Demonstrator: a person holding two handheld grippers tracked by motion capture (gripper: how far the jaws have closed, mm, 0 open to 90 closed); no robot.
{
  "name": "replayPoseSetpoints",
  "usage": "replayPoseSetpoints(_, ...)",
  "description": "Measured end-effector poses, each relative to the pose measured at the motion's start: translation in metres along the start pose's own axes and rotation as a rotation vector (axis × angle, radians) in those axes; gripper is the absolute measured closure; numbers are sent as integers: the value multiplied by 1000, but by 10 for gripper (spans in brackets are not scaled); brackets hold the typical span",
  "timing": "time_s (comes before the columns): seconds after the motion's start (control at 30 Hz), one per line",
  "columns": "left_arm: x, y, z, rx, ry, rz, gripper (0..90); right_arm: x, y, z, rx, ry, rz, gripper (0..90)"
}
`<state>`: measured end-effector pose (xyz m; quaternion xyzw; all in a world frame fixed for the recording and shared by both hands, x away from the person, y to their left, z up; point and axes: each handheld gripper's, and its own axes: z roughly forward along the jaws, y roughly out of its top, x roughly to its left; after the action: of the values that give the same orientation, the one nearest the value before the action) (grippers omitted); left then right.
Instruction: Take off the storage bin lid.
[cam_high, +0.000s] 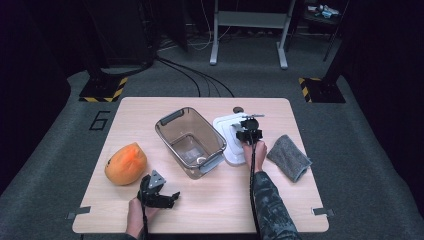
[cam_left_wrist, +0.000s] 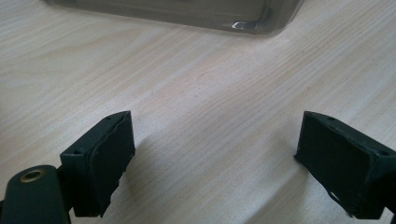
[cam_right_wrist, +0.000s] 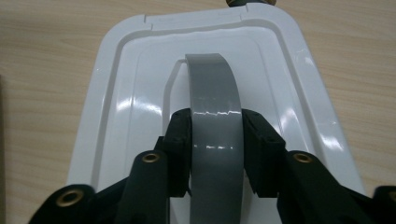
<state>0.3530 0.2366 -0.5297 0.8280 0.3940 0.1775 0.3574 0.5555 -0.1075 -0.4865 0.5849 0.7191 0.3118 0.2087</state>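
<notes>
Right gripper (cam_right_wrist: 215, 154) clamps the grey handle (cam_right_wrist: 214, 100) of a white lid (cam_right_wrist: 116, 107) (lying beside the clear container (cam_high: 189, 141)); left gripper (cam_left_wrist: 215, 158) gapes empty.

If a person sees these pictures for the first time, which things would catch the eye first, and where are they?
The bright orange fruit at the table's left side stands out first, close to the left gripper, whose fingers are open over bare wood. Next comes the clear container in the middle. Just right of it lies the white lid, whose grey handle sits between the right gripper's fingers.
</notes>
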Motion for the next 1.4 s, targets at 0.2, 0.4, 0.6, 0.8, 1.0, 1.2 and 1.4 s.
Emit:
replayPoseSetpoints(0.2, 0, 0, 0, 0, 1, 2, 110, -5, -3, -14, -4, 43, -1, 295)
replayPoseSetpoints(0.4, 0, 0, 0, 4, -2, 0, 110, -9, -15, -42, -27, 109, -41, 141)
replayPoseSetpoints(0.6, 0, 0, 0, 0, -2, -6, 110, -11, -32, -63, -48, 142, -93, 88)
replayPoseSetpoints(0.8, 0, 0, 0, -4, 2, -4, 108, -17, -64, -86, -57, 170, -145, 8)
replayPoseSetpoints(1.0, 0, 0, -2, -2, -4, 4, 107, -19, -97, -91, -48, 168, -160, 0)
replayPoseSetpoints(1.2, 1, -3, -9, -19, -9, -24, 107, -24, -121, -90, -48, 154, -168, 0)
replayPoseSetpoints(1.4, -2, -3, -27, -51, -5, -29, 107, -25, -135, -92, -43, 125, -193, 0)
